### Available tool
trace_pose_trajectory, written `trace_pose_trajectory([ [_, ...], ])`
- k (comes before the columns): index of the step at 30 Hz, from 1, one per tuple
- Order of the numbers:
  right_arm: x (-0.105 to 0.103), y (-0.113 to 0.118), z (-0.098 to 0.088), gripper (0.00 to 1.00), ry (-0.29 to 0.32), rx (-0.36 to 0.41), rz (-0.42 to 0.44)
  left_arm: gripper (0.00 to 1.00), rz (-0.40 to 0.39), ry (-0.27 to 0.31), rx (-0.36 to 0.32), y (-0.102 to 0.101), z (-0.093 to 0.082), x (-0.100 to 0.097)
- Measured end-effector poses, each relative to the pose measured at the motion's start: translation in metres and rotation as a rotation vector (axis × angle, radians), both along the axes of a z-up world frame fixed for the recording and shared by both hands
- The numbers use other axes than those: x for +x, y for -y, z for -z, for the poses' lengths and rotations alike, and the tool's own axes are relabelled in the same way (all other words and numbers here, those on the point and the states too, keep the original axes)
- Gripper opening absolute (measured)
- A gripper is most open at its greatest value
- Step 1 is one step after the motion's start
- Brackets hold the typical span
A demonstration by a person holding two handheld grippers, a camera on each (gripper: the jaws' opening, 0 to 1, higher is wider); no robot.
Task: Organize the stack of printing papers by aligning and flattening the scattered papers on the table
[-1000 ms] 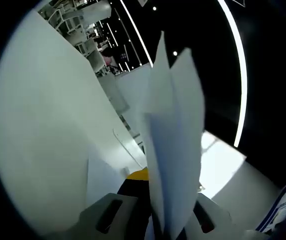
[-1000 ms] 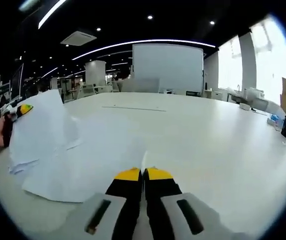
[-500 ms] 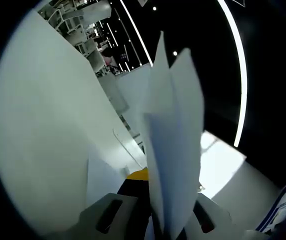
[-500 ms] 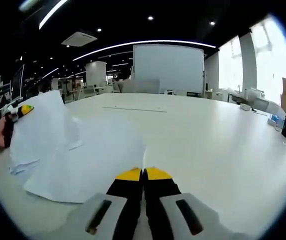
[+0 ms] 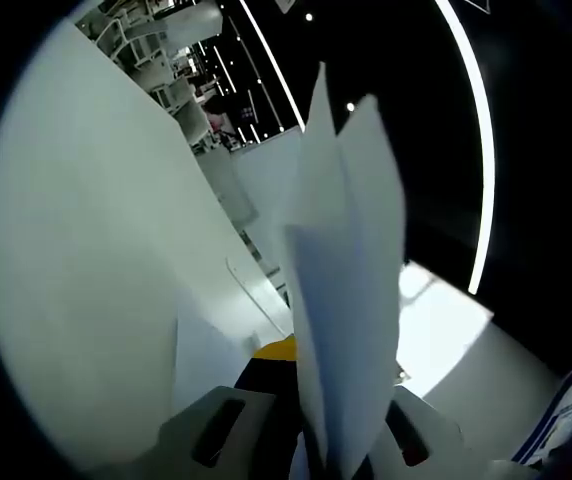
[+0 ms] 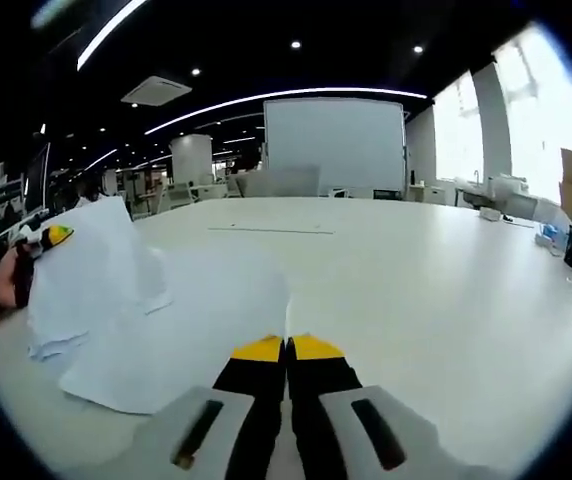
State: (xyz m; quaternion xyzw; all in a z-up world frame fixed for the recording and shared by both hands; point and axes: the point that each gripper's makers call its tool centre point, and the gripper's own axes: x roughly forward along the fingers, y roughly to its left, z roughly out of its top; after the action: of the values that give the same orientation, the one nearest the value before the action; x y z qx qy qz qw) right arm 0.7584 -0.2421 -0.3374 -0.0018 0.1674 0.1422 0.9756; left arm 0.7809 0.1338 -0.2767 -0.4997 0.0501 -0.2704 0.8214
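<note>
White printing papers (image 5: 346, 280) stand up out of my left gripper (image 5: 338, 385), which is shut on their lower edge; one yellow fingertip (image 5: 278, 348) shows beside them. In the right gripper view the same held sheets (image 6: 91, 265) are raised at the left, with the left gripper (image 6: 48, 238) and a hand (image 6: 4, 285) at their far edge. More sheets (image 6: 201, 325) lie flat on the white table (image 6: 436, 290). My right gripper (image 6: 286, 348) is shut, its yellow tips at the near corner of the flat sheets; whether it pinches paper is unclear.
The large white table (image 5: 96, 260) stretches far ahead and to the right. Small items (image 6: 571, 245) stand at its far right edge by a bright window. A whiteboard (image 6: 336, 145) and office furniture stand beyond the table.
The right gripper view has shifted slightly, so the papers sit a little lower and nearer in it. The left gripper and its held sheets have not moved.
</note>
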Motion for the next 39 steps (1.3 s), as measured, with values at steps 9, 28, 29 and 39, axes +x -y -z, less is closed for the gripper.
trace_pose_trajectory([
  [9, -0.002, -0.002, -0.005, 0.0, 0.012, 0.002, -0.005, 0.06, 0.0, 0.0, 0.0, -0.001, 0.0, 0.0],
  [28, -0.004, -0.003, -0.026, 0.0, 0.057, -0.01, -0.001, 0.06, -0.002, -0.002, 0.002, 0.0, 0.001, 0.0],
  [29, -0.004, -0.002, -0.027, 0.0, 0.059, -0.01, 0.0, 0.06, -0.003, -0.003, 0.003, 0.0, 0.001, 0.0],
  [39, -0.006, -0.003, -0.041, 0.0, 0.092, 0.001, 0.0, 0.06, -0.003, -0.003, 0.003, -0.002, 0.002, 0.002],
])
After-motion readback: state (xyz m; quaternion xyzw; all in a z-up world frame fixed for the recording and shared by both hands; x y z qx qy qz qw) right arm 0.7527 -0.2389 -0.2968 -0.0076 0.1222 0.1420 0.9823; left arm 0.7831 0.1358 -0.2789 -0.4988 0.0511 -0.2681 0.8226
